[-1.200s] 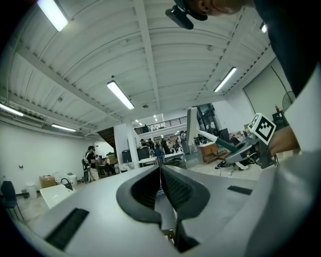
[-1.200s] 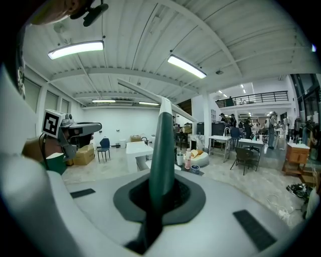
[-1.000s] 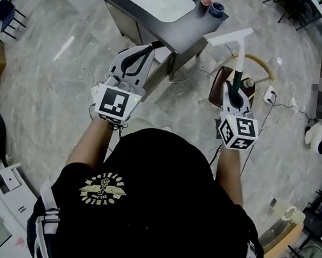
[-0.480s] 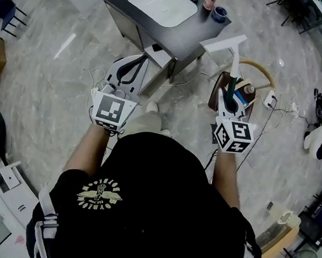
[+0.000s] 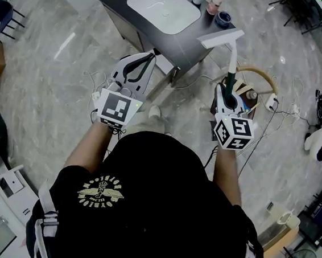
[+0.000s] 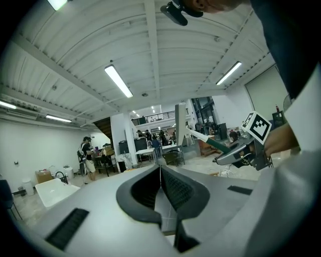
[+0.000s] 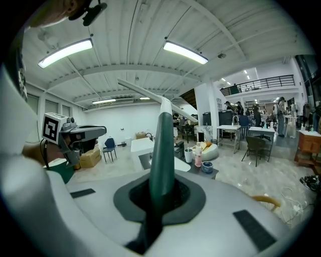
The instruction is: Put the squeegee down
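Observation:
The squeegee has a dark green handle (image 5: 230, 81), a white shaft and a white blade (image 5: 219, 39). My right gripper (image 5: 228, 94) is shut on the handle and holds the tool upright, with the blade out in front. In the head view the blade overlaps the near right corner of the dark grey sink counter (image 5: 187, 39). The handle (image 7: 163, 145) rises from between the jaws of the right gripper (image 7: 161, 186). My left gripper (image 5: 151, 54) is shut on nothing, left of the squeegee near the counter's front. Its pads (image 6: 173, 188) meet in a thin line. From the left gripper view the squeegee (image 6: 208, 141) shows at the right.
A white basin (image 5: 161, 6) is set in the counter, with a cup and bottles (image 5: 215, 2) at its far end. A brown seat with a tan curved rail (image 5: 260, 69) stands under my right gripper. Cables and a power strip (image 5: 271, 100) lie on the marble floor.
Both grippers have moved forward toward the counter. The squeegee's blade, which was off the counter's right side, now overlaps its corner in the head view.

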### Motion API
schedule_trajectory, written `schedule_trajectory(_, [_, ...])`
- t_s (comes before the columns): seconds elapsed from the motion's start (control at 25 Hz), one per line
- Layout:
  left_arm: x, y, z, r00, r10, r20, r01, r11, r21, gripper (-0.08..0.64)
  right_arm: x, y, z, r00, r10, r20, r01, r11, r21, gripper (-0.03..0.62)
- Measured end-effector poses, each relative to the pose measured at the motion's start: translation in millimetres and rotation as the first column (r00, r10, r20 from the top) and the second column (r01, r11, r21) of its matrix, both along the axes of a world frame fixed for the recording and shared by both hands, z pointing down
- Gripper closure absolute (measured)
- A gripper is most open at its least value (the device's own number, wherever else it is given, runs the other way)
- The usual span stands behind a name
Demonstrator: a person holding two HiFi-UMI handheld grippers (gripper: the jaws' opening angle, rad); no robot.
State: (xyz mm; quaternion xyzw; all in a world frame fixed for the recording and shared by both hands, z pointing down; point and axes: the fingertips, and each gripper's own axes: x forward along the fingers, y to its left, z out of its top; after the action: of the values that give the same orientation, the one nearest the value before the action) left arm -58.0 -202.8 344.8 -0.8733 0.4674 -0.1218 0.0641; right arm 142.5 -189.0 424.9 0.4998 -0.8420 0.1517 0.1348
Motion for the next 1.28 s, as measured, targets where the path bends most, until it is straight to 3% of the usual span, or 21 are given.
schedule_trajectory(0.64, [3,-68,-13,0.997,0.078,-0.021,-0.077,0.996,0.051,0.533,8,-49,-10,0.994,0.091,-0.058,-0.091,0.996,0.006,0.565])
schedule_trajectory(1.0, [-25,-106,-15,0.995,0.09,-0.052,-0.087,0.994,0.059,0.532,-11,-90,20,0.989,0.108,-0.104,-0.116,0.991,-0.074,0.565])
schedule_trajectory(1.28, [-19,-114,-6,0.992,0.103,-0.07,-0.101,0.994,0.033,0.534,-15,-103,38,0.988,0.094,-0.124,-0.109,0.987,-0.117,0.565])
